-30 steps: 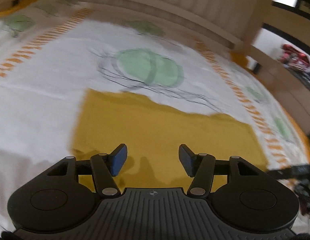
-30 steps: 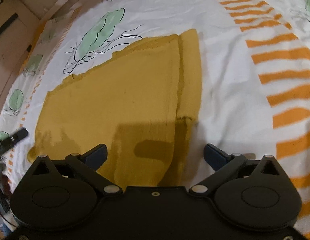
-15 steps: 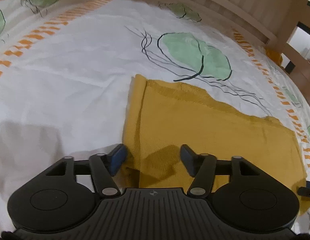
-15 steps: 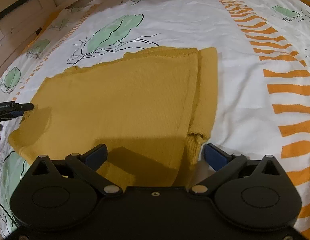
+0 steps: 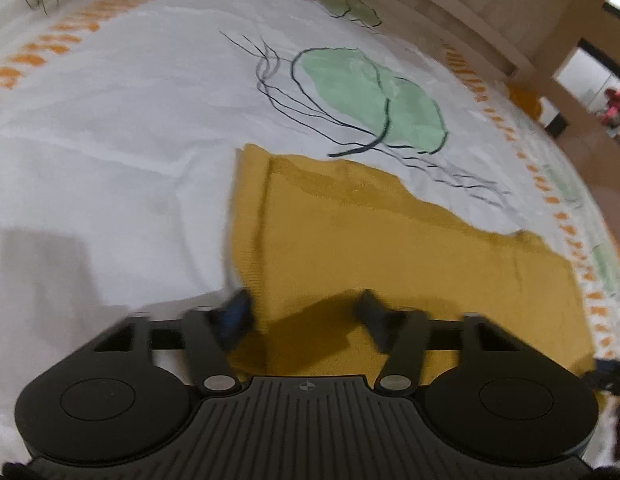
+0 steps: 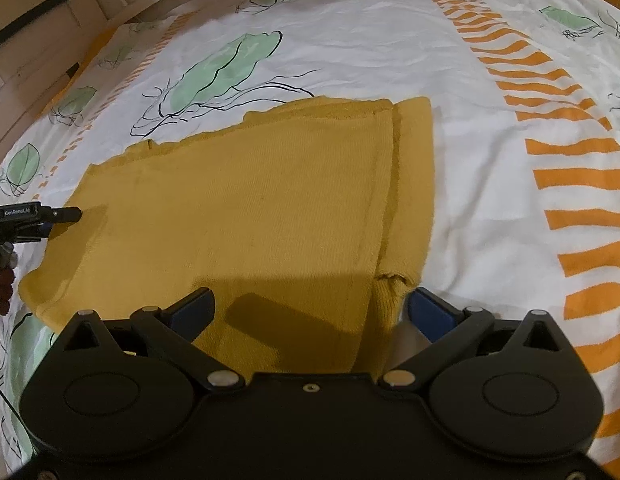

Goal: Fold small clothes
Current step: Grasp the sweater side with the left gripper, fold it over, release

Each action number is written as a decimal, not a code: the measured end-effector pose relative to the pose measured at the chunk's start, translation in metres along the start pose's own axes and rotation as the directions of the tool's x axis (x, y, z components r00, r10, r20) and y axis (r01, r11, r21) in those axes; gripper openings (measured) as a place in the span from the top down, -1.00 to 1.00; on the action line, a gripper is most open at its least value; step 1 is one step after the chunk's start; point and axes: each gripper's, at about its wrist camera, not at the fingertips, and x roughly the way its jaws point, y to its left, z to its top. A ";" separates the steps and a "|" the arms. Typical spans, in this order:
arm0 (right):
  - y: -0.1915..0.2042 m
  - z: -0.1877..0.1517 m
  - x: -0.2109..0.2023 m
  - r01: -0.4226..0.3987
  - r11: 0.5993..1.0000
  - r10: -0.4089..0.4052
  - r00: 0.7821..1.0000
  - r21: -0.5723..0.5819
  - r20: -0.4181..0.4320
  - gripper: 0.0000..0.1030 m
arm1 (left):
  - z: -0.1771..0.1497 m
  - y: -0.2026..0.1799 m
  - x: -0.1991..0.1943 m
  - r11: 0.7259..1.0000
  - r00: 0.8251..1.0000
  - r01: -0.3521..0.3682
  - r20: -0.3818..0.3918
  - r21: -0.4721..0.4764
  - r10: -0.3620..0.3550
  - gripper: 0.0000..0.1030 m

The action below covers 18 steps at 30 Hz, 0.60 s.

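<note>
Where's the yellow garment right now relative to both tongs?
The yellow garment lies flat on the leaf-print bedsheet; its near edge sits between the open right tongs, its opposite end between the left tongs.

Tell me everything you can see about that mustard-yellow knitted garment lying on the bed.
The mustard-yellow knitted garment is a soft, finely ribbed piece lying flat on the white bedsheet with green leaves and orange stripes. It is already folded: an upper layer covers most of it, and a narrower strip with a ribbed cuff shows along one side. The far edge is uneven. The right claw straddles its near edge with open jaws; the left claw, jaws just closing, straddles the opposite end.
</note>
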 end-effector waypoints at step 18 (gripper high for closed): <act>-0.013 0.008 -0.016 -0.010 0.997 0.006 0.999 0.073 0.052 -0.99 | 0.028 -0.094 -0.044 0.995 0.994 0.077 0.078 0.066 -0.082 0.76</act>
